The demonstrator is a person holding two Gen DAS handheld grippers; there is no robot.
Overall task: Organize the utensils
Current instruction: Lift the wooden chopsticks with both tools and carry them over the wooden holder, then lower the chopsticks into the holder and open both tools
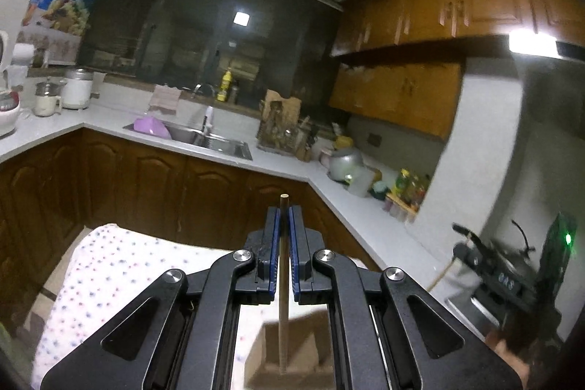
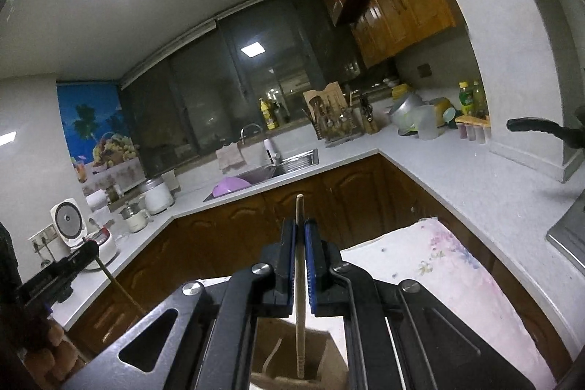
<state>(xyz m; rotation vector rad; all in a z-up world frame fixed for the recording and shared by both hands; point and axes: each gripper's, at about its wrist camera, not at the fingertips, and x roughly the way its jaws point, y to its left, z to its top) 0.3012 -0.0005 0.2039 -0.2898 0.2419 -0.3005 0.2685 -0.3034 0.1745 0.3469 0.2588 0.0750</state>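
Observation:
In the left wrist view my left gripper is shut on a wooden chopstick that stands upright between the blue pads, its top poking out above them. Its lower end hangs over a brown box on the cloth-covered table. My right gripper is likewise shut on a second chopstick, above the same brown box. Each gripper shows blurred at the edge of the other's view: the right gripper with its chopstick, and the left gripper with its chopstick.
A white L-shaped counter runs behind, with a sink holding a purple bowl. A utensil rack, a pot, bottles and a rice cooker stand on it. Wooden cabinets hang above.

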